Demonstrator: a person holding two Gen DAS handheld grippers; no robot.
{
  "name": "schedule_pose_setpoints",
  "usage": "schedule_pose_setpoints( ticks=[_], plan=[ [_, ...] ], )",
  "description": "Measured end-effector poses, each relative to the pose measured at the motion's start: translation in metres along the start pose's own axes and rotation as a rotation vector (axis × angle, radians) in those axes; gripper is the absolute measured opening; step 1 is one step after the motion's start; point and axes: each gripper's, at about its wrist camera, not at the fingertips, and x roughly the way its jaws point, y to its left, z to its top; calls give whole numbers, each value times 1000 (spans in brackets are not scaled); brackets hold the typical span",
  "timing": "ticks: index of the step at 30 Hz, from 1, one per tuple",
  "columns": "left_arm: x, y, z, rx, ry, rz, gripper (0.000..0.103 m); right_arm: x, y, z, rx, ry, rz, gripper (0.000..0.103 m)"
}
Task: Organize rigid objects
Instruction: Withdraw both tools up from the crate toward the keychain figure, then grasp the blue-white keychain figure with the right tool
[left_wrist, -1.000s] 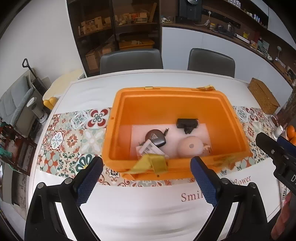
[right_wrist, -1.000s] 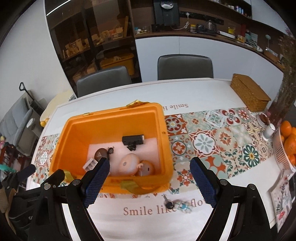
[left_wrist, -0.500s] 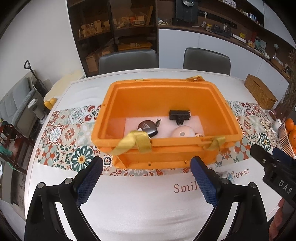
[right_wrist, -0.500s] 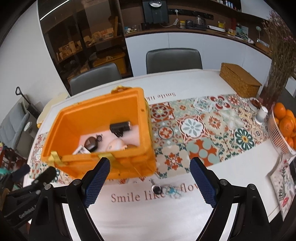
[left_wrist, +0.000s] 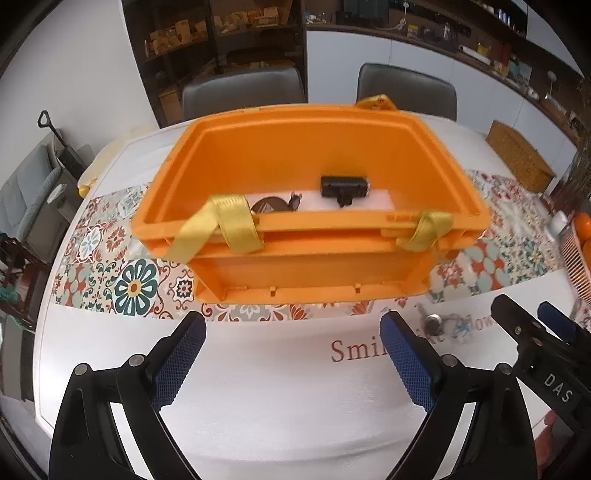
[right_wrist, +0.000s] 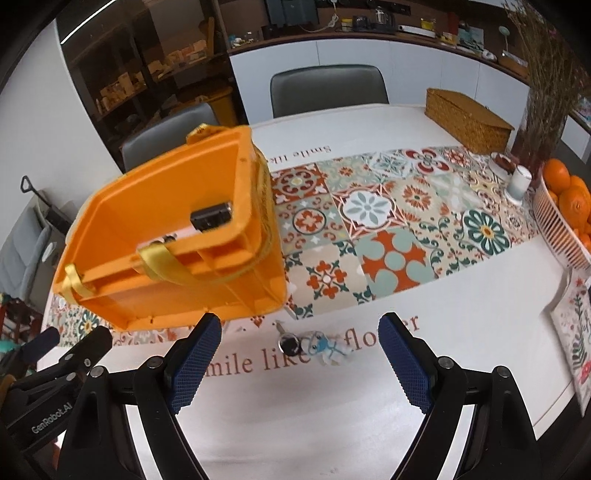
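mostly done: several items lie inside the orange bin (left_wrist: 310, 266); a small keychain (right_wrist: 314, 345) remains on the table (right_wrist: 332, 424); both the left gripper (left_wrist: 293, 363) and right gripper (right_wrist: 299, 363) are spread wide, empty.

Home dining rm: table (right_wrist: 369, 387), chairs (right_wrist: 328, 86), oranges (right_wrist: 569, 192).

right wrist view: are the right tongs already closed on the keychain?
No. The right tongs stand wide open and empty, with the keychain lying on the white table ahead of the fingertips, untouched.
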Motion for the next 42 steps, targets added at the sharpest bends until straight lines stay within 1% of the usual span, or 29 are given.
schedule_pose_setpoints(
  ticks=[7, 13, 22, 34, 42],
  plan=[
    [21, -10, -9, 14, 23, 19, 97, 24, -10, -15, 15, 53, -12, 85],
    [41, -21, -16, 34, 65, 23, 97, 41, -16, -25, 23, 87, -16, 82],
    [58, -31, -20, 47, 90, 35, 97, 64, -24, -30, 47, 107, -14, 79],
    [74, -30, -23, 40, 119, 50, 97, 87, -29, -31, 61, 126, -18, 76],
    [81, -28, -25, 37, 132, 62, 97, 98, -27, -31, 55, 134, -24, 71]
  ],
)
